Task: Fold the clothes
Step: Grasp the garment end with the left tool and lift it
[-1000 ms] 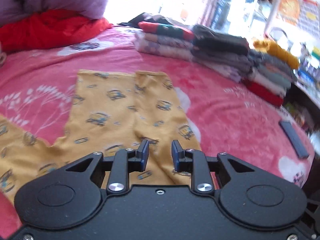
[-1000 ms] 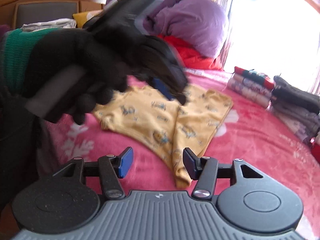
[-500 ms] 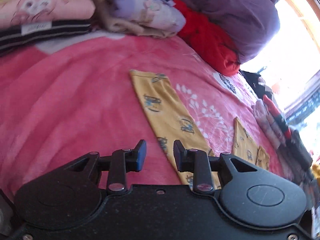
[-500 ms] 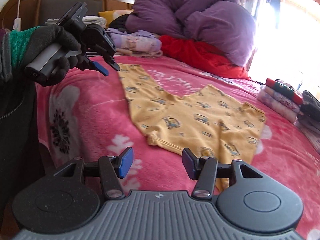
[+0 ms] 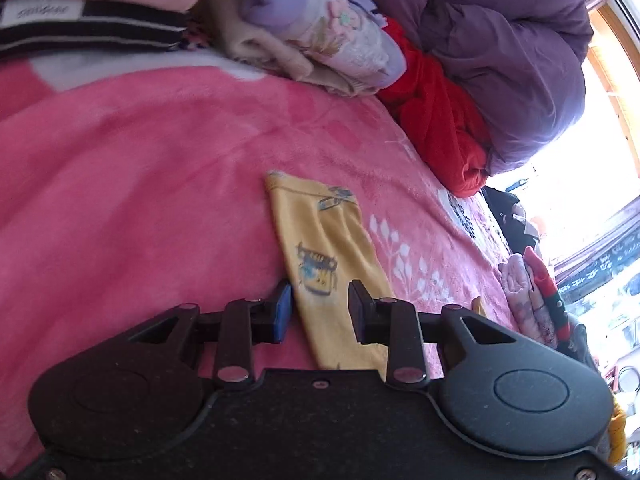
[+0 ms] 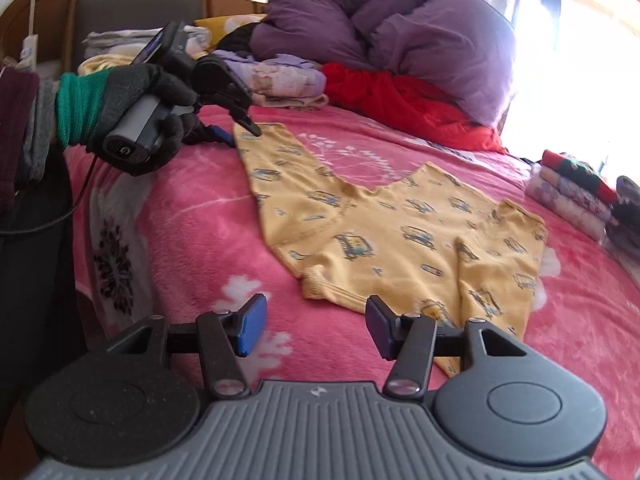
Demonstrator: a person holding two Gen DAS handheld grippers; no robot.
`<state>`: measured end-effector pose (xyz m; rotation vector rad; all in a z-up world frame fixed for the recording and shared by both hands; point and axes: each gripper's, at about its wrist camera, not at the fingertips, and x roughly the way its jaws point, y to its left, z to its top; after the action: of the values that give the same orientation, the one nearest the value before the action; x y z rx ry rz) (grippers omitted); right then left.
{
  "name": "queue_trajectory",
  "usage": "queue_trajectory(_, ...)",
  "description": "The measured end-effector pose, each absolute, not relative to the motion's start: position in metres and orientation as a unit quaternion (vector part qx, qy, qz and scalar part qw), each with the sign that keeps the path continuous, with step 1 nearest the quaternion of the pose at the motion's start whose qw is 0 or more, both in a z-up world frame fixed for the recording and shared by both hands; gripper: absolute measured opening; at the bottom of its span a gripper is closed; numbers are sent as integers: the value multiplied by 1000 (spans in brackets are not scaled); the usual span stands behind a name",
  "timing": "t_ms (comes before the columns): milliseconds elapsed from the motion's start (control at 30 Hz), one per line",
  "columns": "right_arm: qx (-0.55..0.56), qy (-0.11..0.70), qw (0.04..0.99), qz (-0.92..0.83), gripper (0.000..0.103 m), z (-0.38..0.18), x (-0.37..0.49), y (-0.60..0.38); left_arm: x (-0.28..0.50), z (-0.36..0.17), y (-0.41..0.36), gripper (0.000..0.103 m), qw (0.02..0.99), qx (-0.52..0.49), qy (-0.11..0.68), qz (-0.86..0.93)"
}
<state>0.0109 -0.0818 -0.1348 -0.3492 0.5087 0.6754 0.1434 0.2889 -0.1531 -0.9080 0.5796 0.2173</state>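
Observation:
A yellow long-sleeved shirt point(image 6: 400, 236) with a blue car print lies flat on the pink blanket point(image 6: 192, 216). One sleeve point(image 5: 324, 256) stretches toward the headboard, its cuff at the far end. My left gripper point(image 5: 320, 308) is open, its fingers straddling that sleeve just above the fabric. In the right wrist view the left gripper point(image 6: 240, 130), held by a gloved hand point(image 6: 132, 116), hovers at the sleeve cuff. My right gripper point(image 6: 312, 324) is open near the shirt's hem corner, holding nothing.
A purple duvet point(image 6: 400, 36) and a red cloth point(image 6: 404, 104) pile up at the head of the bed. Folded clothes point(image 5: 280, 24) sit by the headboard. A stack of folded garments point(image 6: 576, 192) rests at the right edge. A person's dark clothing point(image 6: 28, 260) stands at the left.
The left gripper swung from the shirt's body to the outstretched sleeve and closed in on it near the cuff. The right gripper moved nearer the hem. Both stayed open.

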Motion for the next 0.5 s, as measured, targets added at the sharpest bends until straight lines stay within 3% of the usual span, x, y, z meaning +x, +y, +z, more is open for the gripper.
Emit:
queue_trajectory(33,-156,250,900,320,55,-135,16,-86,148,-152,288,27,855,-430,273,100)
queue_trajectory(100,-130,256,907,309,55,-133,25,-96,158,-146,282,4,866,-412,269,89)
queue_trajectory(500,146,297,904,272,55,-137,96,-179,194,-96,143,3,950,-158,267,-34)
